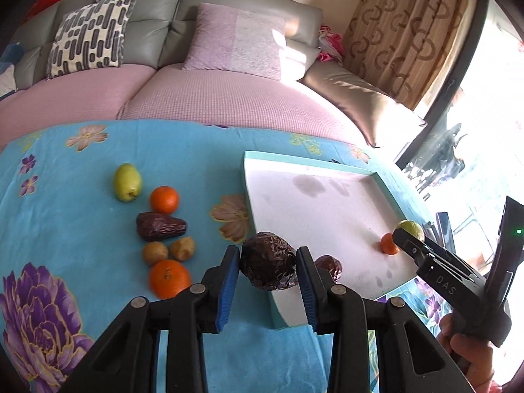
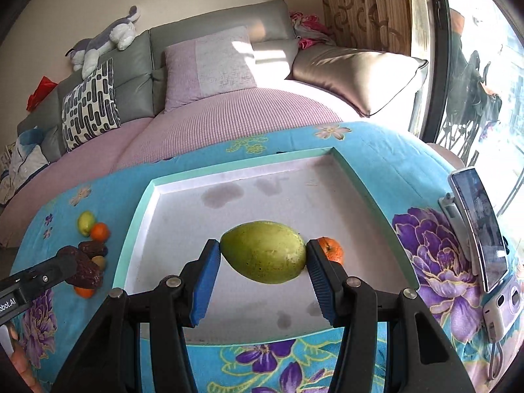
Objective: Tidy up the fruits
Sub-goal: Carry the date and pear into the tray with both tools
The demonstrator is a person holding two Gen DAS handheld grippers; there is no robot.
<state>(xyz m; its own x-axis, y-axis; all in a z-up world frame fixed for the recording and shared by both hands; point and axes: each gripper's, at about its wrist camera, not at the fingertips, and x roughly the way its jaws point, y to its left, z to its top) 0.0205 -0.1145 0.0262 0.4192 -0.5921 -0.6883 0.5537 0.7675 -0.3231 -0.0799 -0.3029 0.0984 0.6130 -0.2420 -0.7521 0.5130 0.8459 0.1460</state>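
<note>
My left gripper [image 1: 268, 273] is shut on a dark wrinkled date [image 1: 268, 263], held above the near left rim of the white tray [image 1: 314, 196]. My right gripper [image 2: 263, 260] is shut on a large green fruit [image 2: 263, 252] just above the tray floor [image 2: 229, 294]. A small orange [image 2: 331, 249] lies in the tray behind the right finger. Another date [image 1: 329, 266] shows in the tray past my left gripper's right finger. On the cloth lie a green fruit [image 1: 127, 181], two oranges [image 1: 164, 199], a date [image 1: 160, 226] and two small brown fruits [image 1: 155, 252].
A blue flowered cloth [image 1: 82, 163] covers the table. A phone on a stand [image 2: 478, 226] and a small white device [image 2: 501, 308] stand right of the tray. A sofa with cushions [image 1: 235, 39] lies behind the table. A hand [image 1: 468, 350] holds the right gripper.
</note>
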